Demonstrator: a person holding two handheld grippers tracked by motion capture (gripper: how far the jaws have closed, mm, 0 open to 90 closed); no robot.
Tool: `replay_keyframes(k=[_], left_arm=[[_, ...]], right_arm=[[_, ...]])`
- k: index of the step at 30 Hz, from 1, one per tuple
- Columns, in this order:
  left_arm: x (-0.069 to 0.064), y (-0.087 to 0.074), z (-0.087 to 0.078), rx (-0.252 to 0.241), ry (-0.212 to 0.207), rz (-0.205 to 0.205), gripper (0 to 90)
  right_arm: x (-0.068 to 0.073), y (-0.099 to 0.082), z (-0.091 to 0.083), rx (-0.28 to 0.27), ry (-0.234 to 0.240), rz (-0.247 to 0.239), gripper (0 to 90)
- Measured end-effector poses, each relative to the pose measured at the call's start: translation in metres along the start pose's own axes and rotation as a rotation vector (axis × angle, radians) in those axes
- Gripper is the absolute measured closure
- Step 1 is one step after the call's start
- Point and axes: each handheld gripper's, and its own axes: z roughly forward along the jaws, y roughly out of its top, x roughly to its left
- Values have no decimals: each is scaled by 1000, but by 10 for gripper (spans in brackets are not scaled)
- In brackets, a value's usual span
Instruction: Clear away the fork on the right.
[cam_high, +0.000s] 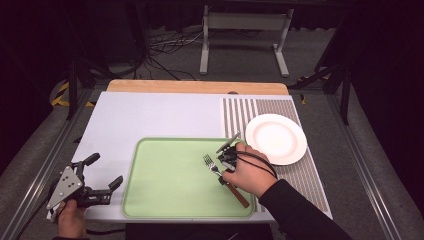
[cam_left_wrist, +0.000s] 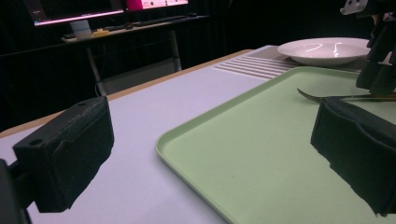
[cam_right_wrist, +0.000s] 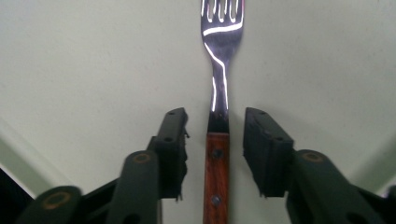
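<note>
A fork (cam_high: 212, 165) with a brown wooden handle lies on the right part of a pale green tray (cam_high: 170, 180), tines toward the far left. My right gripper (cam_high: 223, 176) is lowered over it. In the right gripper view its jaws (cam_right_wrist: 218, 140) stand open on either side of the fork (cam_right_wrist: 222, 42), where metal meets wood, with a small gap on each side. My left gripper (cam_high: 105, 170) is open and holds nothing, low over the table left of the tray. The left gripper view (cam_left_wrist: 212, 140) looks across the tray (cam_left_wrist: 261, 121) toward the fork (cam_left_wrist: 327, 97).
A white plate (cam_high: 275, 137) sits on a striped placemat (cam_high: 300, 175) to the right of the tray, also seen as the plate (cam_left_wrist: 324, 49). A white sheet (cam_high: 150, 115) covers the table; a wooden edge (cam_high: 195, 86) runs along the back.
</note>
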Motion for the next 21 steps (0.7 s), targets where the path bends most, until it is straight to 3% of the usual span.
replay_keyframes(k=[3,4,5,7,12,14,16,18,21], left_arm=[[0,0,0,2,-1,-2,1],[0,0,0,2,-1,-2,1],[0,0,0,1,-1,-2,1],[0,0,0,0,0,-1,1],[0,0,0,0,0,-1,1],[0,0,0,1,0,-1,1],[0,0,0,0,0,-1,1],[0,0,0,0,0,-1,1],[0,0,0,2,-2,1,1]], right_arm=[[0,1,-1,-52,21,-9,427],[0,1,-1,-52,21,-9,427],[1,2,-1,-111,25,-45,346],[1,3,-1,-165,23,-82,285],[3,6,3,-244,60,-145,221],[4,7,4,-261,58,-183,259],[5,9,5,-266,67,-218,408],[8,9,5,-260,66,-214,536],[10,10,6,-262,52,-245,739]])
